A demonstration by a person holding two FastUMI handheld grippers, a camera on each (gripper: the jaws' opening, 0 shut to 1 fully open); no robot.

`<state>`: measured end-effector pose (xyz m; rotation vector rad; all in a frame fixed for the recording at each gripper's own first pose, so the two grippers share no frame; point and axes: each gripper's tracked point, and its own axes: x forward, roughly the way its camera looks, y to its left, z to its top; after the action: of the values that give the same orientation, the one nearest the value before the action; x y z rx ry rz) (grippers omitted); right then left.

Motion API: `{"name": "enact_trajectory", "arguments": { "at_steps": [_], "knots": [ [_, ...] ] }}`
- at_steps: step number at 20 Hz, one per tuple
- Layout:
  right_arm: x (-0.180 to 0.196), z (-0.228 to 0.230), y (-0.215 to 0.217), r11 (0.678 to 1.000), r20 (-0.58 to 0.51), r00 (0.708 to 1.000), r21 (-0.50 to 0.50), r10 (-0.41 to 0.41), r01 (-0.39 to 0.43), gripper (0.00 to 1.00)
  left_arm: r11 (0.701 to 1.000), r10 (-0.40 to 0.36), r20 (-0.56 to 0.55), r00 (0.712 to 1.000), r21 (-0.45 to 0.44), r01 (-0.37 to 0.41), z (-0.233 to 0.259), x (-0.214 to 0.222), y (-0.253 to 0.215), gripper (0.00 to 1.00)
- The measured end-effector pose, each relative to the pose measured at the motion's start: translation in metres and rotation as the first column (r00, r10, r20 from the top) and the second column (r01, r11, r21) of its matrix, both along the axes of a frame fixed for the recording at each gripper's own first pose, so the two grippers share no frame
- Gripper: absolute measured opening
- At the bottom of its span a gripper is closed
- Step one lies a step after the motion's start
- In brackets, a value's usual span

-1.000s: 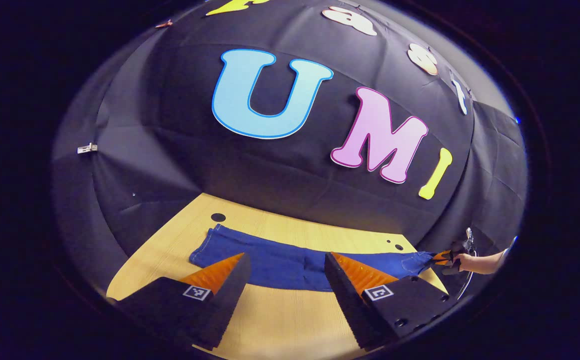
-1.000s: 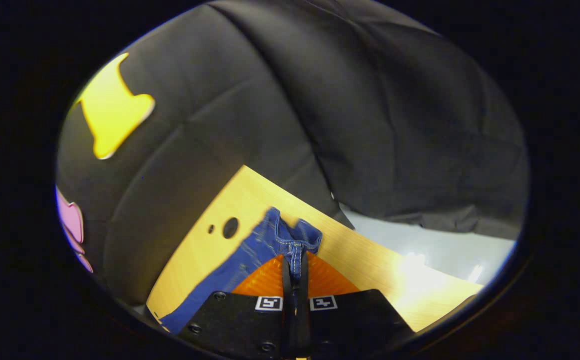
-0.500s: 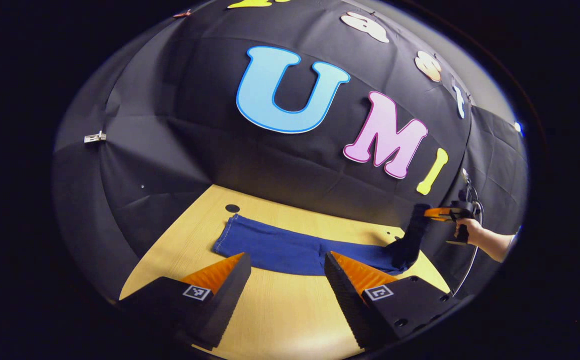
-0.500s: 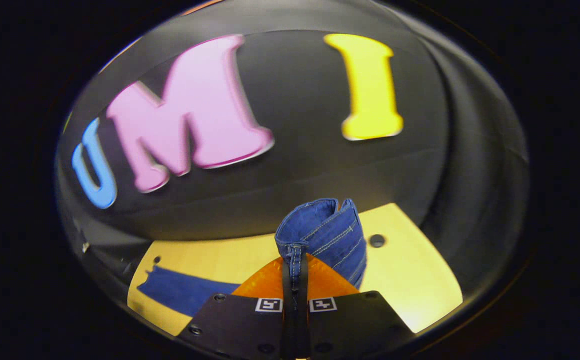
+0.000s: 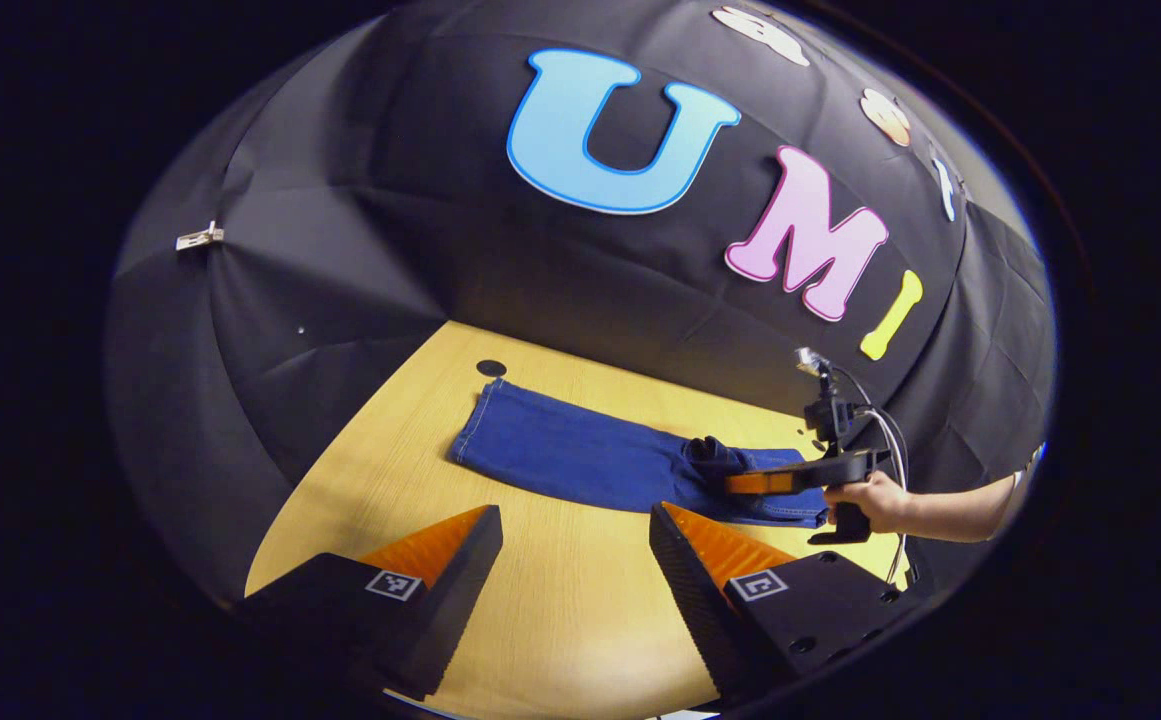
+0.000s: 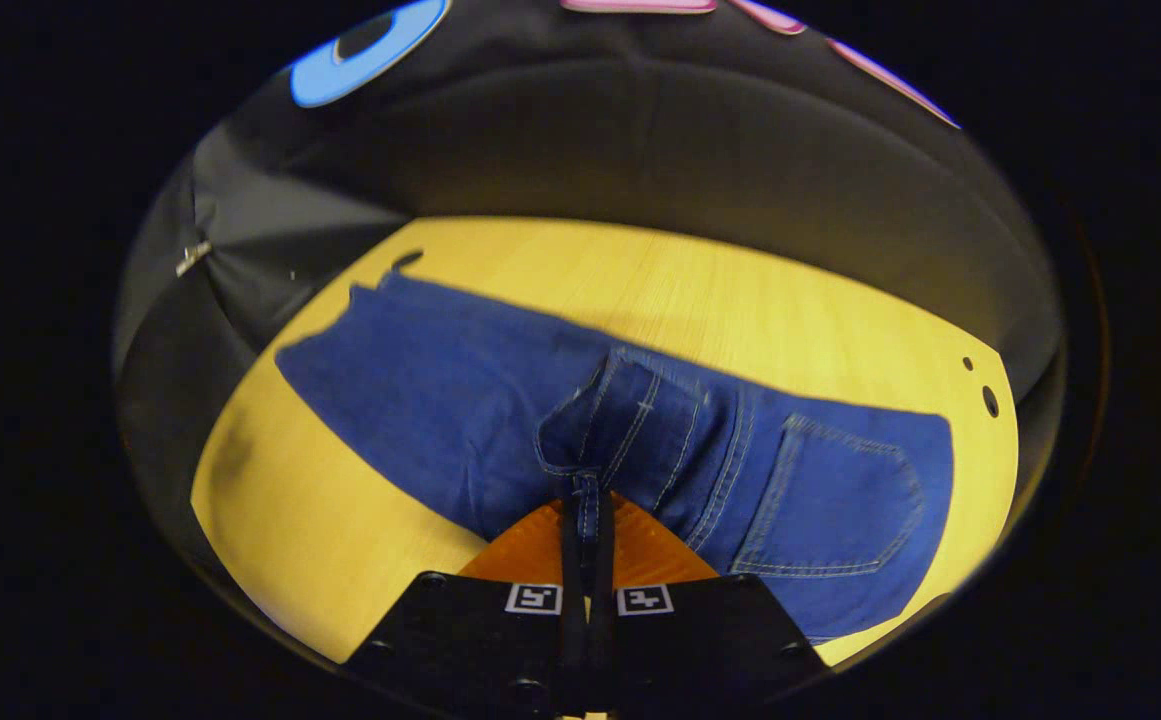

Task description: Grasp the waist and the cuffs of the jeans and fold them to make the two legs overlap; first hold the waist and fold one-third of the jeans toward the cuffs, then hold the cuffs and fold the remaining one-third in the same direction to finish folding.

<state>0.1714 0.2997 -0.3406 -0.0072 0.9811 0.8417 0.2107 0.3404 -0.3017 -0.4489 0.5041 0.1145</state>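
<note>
Gripping the waist (image 6: 585, 495) of the jeans (image 6: 460, 400), the right gripper (image 6: 585, 520) has its two fingers pressed tight together with the denim edge pinched between them, no gap visible. In the right gripper view the waistband is doubled over onto the legs, a bunched fold with stitched seams sitting just ahead of the fingertips. A back pocket (image 6: 840, 505) faces up to the right of the fold. The legs run off to the upper left, flat on the wooden table (image 6: 740, 300), with the cuffs (image 6: 370, 295) close to a dark hole (image 6: 405, 262) near the table's far edge. Two more small holes (image 6: 980, 390) are at the right side of the table.

In the left gripper view the left gripper (image 5: 575, 535) is spread wide, holding nothing, fingers apart above bare wood on the near side of the jeans (image 5: 580, 455), not touching the cloth. Beyond it the jeans lie across the table (image 5: 540, 620), cuff end (image 5: 485, 420) to the left beside the dark hole (image 5: 490, 367). The right gripper (image 5: 730, 480) comes in low from the right over the folded waist end, held by a hand (image 5: 865, 497), cable (image 5: 890, 440) looping up behind it. Black cloth wall (image 5: 340, 250) behind the table.
</note>
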Motion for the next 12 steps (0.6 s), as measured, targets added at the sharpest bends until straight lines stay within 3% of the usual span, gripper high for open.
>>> {"name": "enact_trajectory", "arguments": {
  "at_steps": [1,4,5,7,9,12],
  "knots": [
    [-0.001,-0.002,-0.004,0.999,-0.014,1.000,0.045,0.020,-0.019,0.10,1.000,-0.001,-0.017,1.000,0.007,0.001,-0.005,0.009,0.005,0.96],
    [-0.007,0.050,-0.024,0.977,-0.014,0.998,0.209,0.055,-0.050,0.63,0.994,0.038,-0.111,0.993,0.106,-0.026,-0.029,0.041,0.042,0.96],
    [-0.003,0.073,-0.039,0.964,0.016,0.999,0.264,0.034,-0.037,0.74,0.989,0.032,-0.143,0.989,0.145,-0.011,-0.038,0.054,0.058,0.96],
    [-0.004,0.099,-0.085,0.941,0.048,0.999,0.339,-0.020,0.003,0.71,0.986,-0.010,-0.185,0.983,0.160,0.040,-0.055,0.085,0.075,0.96],
    [-0.009,0.111,-0.145,0.933,0.065,0.995,0.358,-0.077,0.049,0.71,0.989,-0.006,-0.243,0.970,0.143,0.042,-0.077,0.124,0.095,0.96],
    [-0.030,0.108,-0.253,0.939,0.053,0.984,0.311,-0.171,0.147,0.70,0.999,0.002,-0.356,0.934,0.030,0.009,-0.122,0.166,0.111,0.96]
  ]
}}
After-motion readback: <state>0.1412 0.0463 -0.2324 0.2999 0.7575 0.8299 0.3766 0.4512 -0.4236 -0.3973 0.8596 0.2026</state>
